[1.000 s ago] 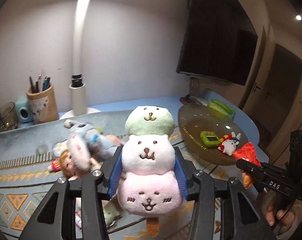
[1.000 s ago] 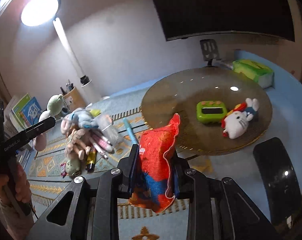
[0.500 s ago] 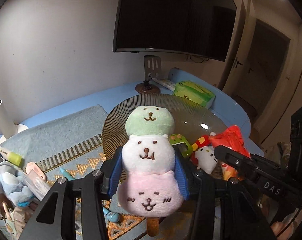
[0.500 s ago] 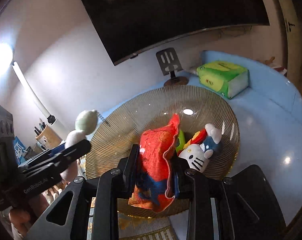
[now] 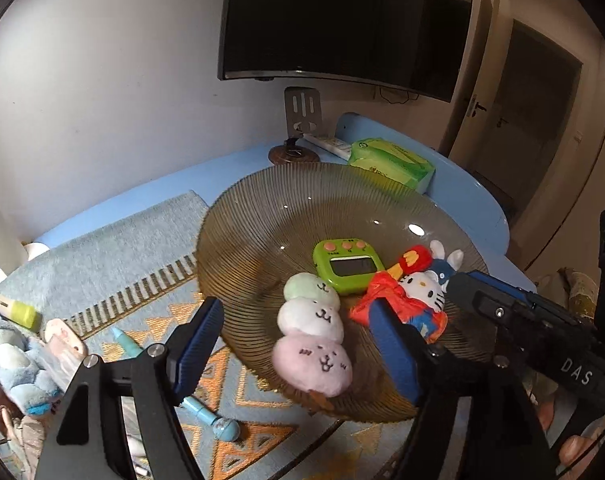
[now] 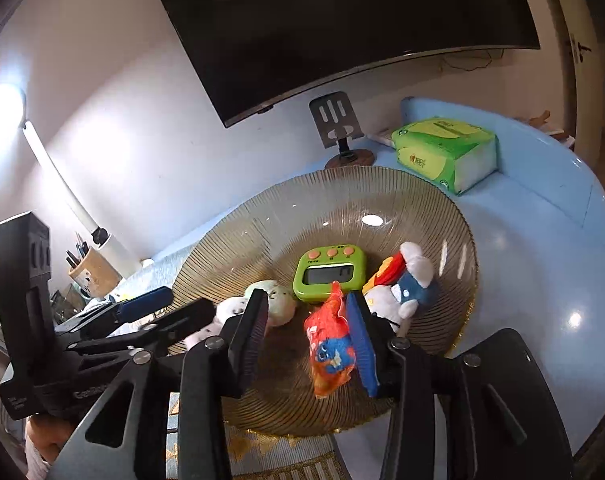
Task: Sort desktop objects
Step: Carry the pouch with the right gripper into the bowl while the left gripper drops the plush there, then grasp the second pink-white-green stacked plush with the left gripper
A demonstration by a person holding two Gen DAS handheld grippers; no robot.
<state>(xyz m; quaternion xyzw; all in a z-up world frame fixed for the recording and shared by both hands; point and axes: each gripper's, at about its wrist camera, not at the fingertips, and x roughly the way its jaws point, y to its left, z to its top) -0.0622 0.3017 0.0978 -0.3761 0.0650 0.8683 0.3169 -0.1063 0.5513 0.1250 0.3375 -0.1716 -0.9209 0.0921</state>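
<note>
Both claws are spread wide and grip nothing. The left claw point(image 5: 298, 344) straddles the three-ball plush skewer point(image 5: 312, 328) lying at the glass plate's point(image 5: 262, 216) 7 o'clock rim; the right claw point(image 6: 308, 334) flanks the red snack pouch point(image 6: 330, 346), touching its right pad.

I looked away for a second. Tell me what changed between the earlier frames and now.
Both grippers opened over the glass plate. The left gripper let go of the three-ball plush, which now lies on the plate. The right gripper released the red pouch, now against one finger. The green timer and white cat plush stayed put.
</note>
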